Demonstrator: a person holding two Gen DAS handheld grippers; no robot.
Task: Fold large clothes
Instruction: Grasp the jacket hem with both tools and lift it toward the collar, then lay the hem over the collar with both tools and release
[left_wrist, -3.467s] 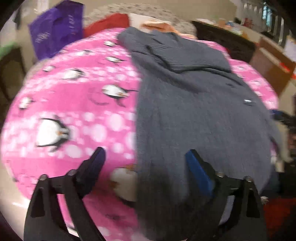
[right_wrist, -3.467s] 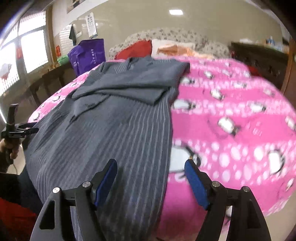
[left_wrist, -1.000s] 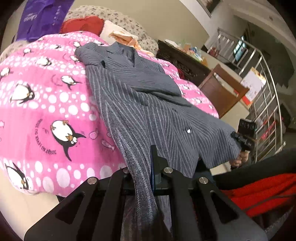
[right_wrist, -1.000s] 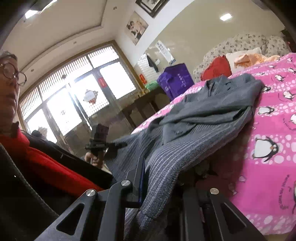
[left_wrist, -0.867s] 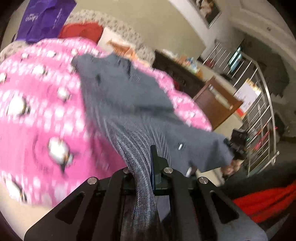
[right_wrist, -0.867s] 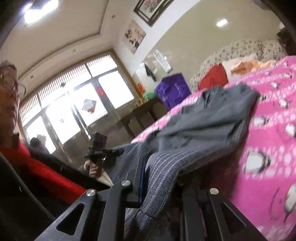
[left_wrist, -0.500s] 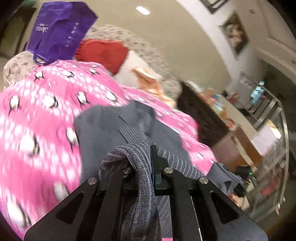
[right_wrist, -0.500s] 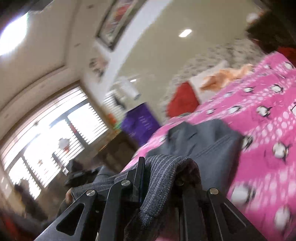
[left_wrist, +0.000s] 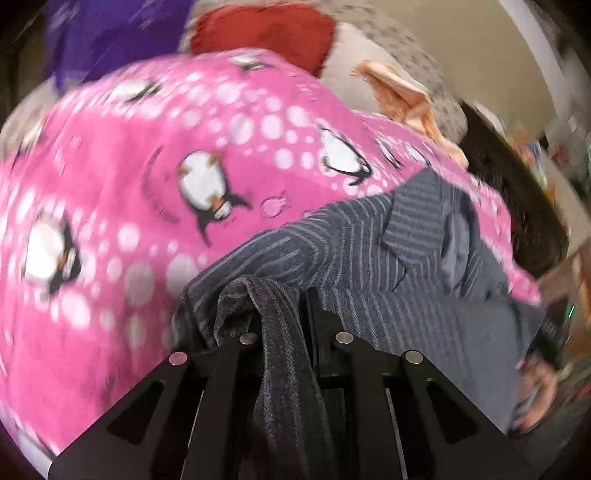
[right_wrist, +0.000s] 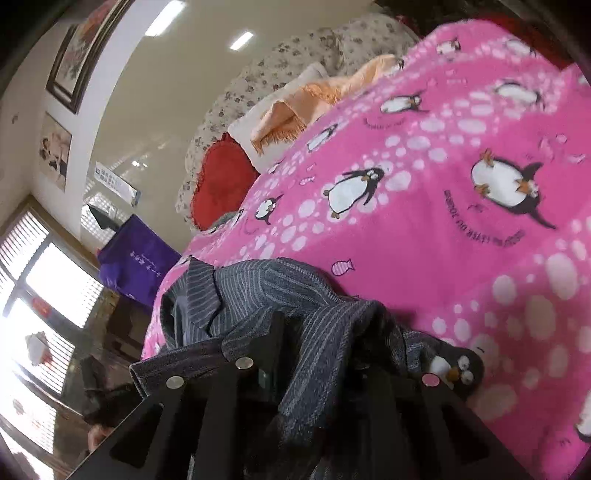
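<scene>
Carrying the jacket's (left_wrist: 417, 266) hem up toward its collar, both grippers pinch striped cloth so the lower half doubles over the upper. The left gripper (left_wrist: 284, 317) and right gripper (right_wrist: 314, 339) have fingers just easing apart, cloth still between them. The jacket lies on the pink blanket (left_wrist: 122, 177), bunched near the collar, so the fold looks nearly laid.

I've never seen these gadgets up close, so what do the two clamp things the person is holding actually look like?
Both are alike. The left gripper and the right gripper are matt black frames of flat angular struts with triangular cut-outs, joined by round silver pivot pins. Each ends in two narrow upright fingers. No cables or printed markings show, and no sleeve is clear enough to describe.
</scene>
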